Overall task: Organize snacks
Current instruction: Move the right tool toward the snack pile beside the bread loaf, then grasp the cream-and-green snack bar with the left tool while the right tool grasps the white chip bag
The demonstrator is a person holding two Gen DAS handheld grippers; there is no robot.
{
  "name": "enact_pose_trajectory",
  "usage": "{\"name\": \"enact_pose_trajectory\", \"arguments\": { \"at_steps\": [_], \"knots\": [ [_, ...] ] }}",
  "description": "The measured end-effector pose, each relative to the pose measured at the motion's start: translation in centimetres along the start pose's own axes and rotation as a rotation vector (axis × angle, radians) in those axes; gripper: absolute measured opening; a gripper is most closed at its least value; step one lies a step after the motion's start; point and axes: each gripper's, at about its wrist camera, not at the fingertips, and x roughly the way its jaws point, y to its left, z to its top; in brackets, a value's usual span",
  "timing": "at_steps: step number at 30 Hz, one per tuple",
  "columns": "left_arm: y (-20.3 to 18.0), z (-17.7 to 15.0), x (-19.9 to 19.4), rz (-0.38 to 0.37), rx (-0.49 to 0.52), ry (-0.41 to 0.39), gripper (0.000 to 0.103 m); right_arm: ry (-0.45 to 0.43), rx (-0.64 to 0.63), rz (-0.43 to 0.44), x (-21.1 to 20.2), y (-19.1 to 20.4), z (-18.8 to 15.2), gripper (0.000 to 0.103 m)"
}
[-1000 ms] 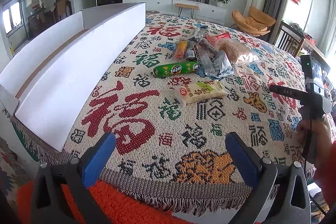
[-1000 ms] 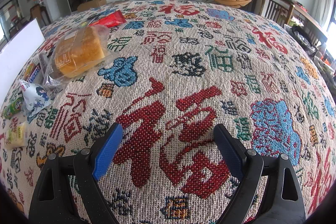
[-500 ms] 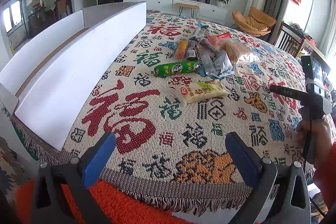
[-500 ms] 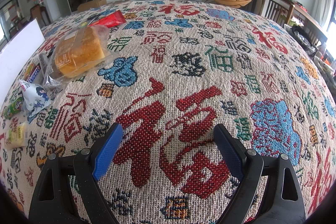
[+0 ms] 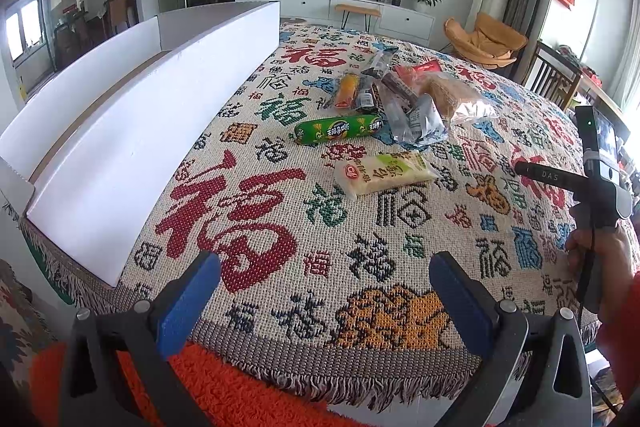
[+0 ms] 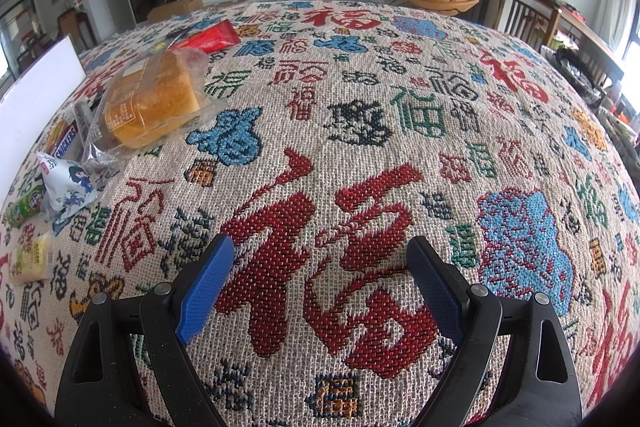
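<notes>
Snacks lie in a loose pile on the patterned tablecloth [image 5: 248,211]. A pale yellow-green packet [image 5: 384,173] lies nearest, then a green sausage tube [image 5: 338,129], a silver-blue pouch [image 5: 420,123], an orange packet [image 5: 347,90] and bagged bread [image 5: 452,95]. A long white open box [image 5: 132,131] stands at the left. My left gripper [image 5: 324,301] is open and empty at the table's near edge. My right gripper [image 6: 320,285] is open and empty over bare cloth; bread [image 6: 154,101], a red packet [image 6: 212,37] and a Snickers bar [image 6: 64,143] lie to its left.
The right hand and its gripper handle [image 5: 596,187] show at the right of the left wrist view. An orange rug [image 5: 240,391] lies below the table edge. Chairs [image 6: 528,15] stand at the far right, a TV cabinet [image 5: 348,9] behind.
</notes>
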Motion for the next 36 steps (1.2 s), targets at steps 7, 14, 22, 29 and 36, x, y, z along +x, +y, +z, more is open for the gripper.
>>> {"name": "enact_pose_trajectory", "arguments": {
  "at_steps": [7, 14, 22, 29, 36],
  "knots": [
    [0.0, 0.0, 0.0, 0.000, 0.000, 0.000, 0.103, 0.000, 0.000, 0.000, 0.0, 0.0, 0.0, 0.091],
    [0.0, 0.0, 0.0, 0.000, 0.000, 0.000, 0.103, 0.000, 0.000, 0.000, 0.0, 0.0, 0.0, 0.091],
    [0.2, -0.2, 0.1, -0.009, -0.014, 0.006, 0.103, 0.000, 0.000, 0.000, -0.1, 0.1, 0.0, 0.091],
    [1.1, -0.3, -0.2, -0.086, -0.060, 0.002, 0.103, -0.001, 0.000, 0.000, -0.1, 0.0, 0.0, 0.091],
    [0.0, 1.7, 1.8, -0.181, 0.018, 0.117, 0.103, -0.001, 0.001, 0.002, -0.1, 0.1, 0.0, 0.091]
  ]
}}
